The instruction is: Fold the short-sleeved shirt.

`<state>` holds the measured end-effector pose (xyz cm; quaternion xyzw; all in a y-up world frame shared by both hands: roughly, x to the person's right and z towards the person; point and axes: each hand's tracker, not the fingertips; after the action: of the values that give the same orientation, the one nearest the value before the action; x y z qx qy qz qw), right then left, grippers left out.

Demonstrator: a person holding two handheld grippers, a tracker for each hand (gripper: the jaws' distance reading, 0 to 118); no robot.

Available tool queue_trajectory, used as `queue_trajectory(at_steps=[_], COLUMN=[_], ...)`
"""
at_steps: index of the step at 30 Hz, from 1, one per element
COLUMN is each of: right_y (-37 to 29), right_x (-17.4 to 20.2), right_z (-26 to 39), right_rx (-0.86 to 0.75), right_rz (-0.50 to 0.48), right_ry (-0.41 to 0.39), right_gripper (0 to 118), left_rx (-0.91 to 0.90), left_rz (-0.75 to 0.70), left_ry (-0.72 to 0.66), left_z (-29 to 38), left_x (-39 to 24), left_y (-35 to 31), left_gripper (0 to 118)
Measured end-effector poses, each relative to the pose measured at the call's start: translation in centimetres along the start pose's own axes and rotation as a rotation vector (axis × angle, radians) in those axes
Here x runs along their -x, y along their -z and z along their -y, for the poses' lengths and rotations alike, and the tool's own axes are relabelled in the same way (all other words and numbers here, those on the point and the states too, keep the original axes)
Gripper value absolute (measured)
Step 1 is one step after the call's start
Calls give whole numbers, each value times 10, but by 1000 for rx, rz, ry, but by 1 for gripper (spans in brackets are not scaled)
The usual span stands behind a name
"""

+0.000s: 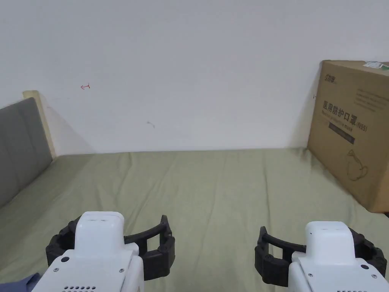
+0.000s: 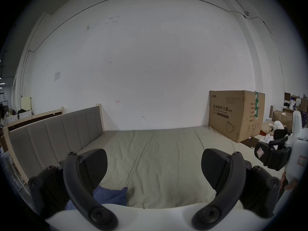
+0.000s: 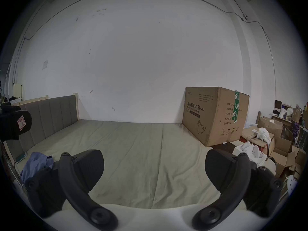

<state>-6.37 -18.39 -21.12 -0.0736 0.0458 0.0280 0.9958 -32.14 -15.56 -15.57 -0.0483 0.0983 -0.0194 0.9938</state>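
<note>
Both tools are held low above the bed [image 1: 212,190], which is covered with an olive-green sheet. The left hand-held gripper [image 2: 154,168] has its jaws spread wide with nothing between them, and the right hand-held gripper [image 3: 154,168] is spread wide in the same way, also holding nothing. The short-sleeved shirt [image 3: 35,165] is blue and lies crumpled in a heap on the sheet at the person's left, near the grey padded headboard [image 3: 50,116]; in the left gripper view it shows just below the left jaw (partly hidden behind it), and neither tool touches it. A large cardboard box [image 1: 351,129] stands on the far right corner of the bed against the white wall [image 1: 190,68]. Beyond the box, in the right gripper view, more open cartons [image 3: 273,134] are seen beside the bed.
</note>
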Motion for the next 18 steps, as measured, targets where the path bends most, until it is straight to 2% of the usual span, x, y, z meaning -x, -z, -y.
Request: queue_trajectory(at_steps=[11,13,15,18], right_y=[0,0,-1,-3], right_x=[-2,0,9,33], right_z=[2,-3,-9,-9], right_rx=[10,-9,-42,-133], right_rz=[10,28,75,121], right_ry=[5,-18,-119,-421], right_gripper=[118,118,118,118], left_rx=[17,4,-19,-11], left_rz=[-1,18,67,164], left_ry=[1,-48,-206,-603], left_z=[3,0,-1,4], left_x=[-1,2,10,31], left_y=[2,1,0,3], left_gripper=[114,114,114,114])
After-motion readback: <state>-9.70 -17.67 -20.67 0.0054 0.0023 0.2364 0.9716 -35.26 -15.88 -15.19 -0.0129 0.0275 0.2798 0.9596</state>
